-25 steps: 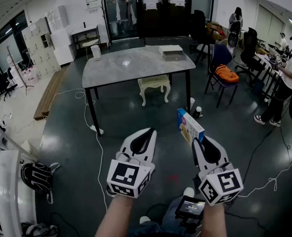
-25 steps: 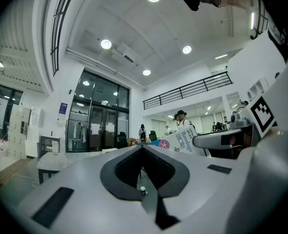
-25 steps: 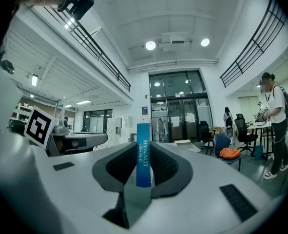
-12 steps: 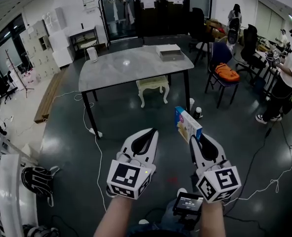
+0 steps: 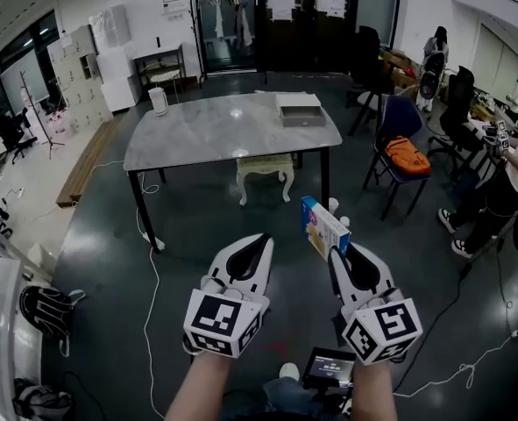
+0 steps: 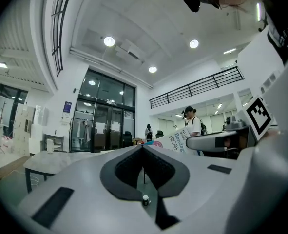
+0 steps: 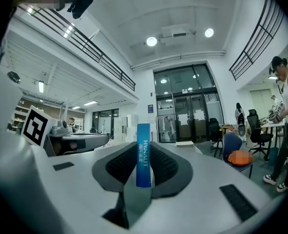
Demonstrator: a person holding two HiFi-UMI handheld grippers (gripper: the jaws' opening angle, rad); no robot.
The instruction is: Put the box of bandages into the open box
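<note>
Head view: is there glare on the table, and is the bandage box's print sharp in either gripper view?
Head view: a bright patch of glare on the table top, and fisheye bending towards the edges. Right gripper view: the narrow side of the box of bandages is sharp and its print legible. Left gripper view: the box is small and only part of its print can be read; the corners are vignetted dark.

The table stands ahead. The open box lies on its far right part, and a stool stands under it. A chair with a bag is to its right. Nearer, the bandage box sits in the right gripper, with the left gripper to its left.
</note>
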